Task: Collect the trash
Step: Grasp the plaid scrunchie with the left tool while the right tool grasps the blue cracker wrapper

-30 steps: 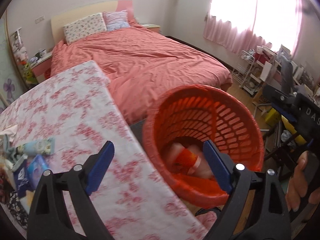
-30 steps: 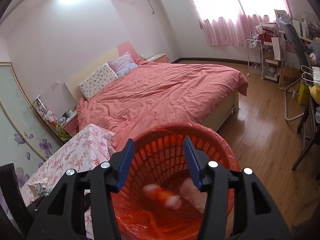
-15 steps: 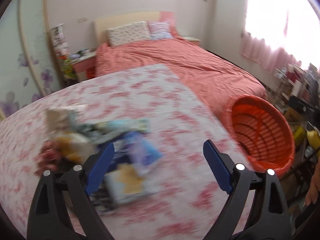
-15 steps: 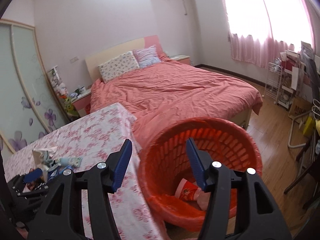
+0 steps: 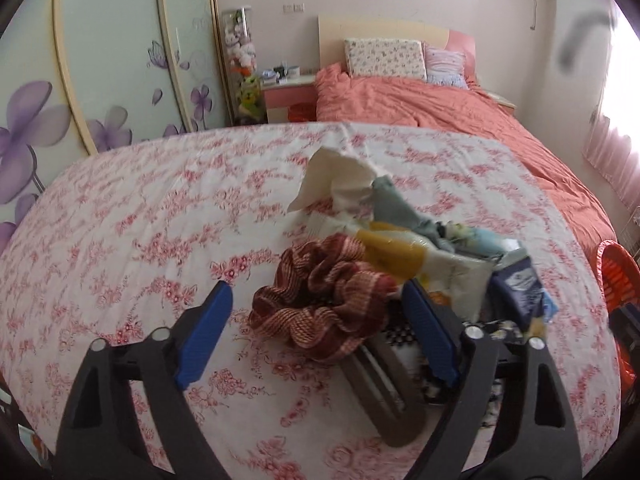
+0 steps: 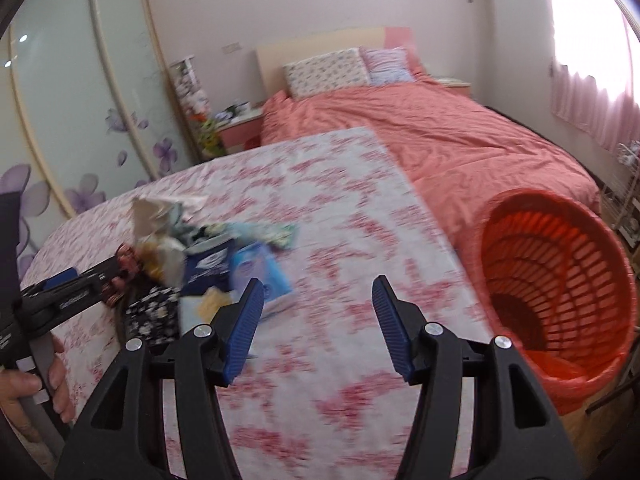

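Observation:
A heap of trash lies on the floral tablecloth: a white tissue, a yellow packet, a dark blue packet and a red striped crumpled cloth. My left gripper hangs over that cloth with its jaws closing. The cloth sits between the pads, which do not press on it. My right gripper is open over bare tablecloth, right of the heap, with nothing between its fingers. The orange basket stands off the table's right edge.
A bed with a salmon cover lies beyond the table, and a nightstand stands beside it. Sliding wardrobe doors with purple flowers fill the left. A hand holds the left tool at the table's left.
Both grippers swung left, away from the orange basket and over the table. The left one now sits above the trash heap, its jaws a little narrower.

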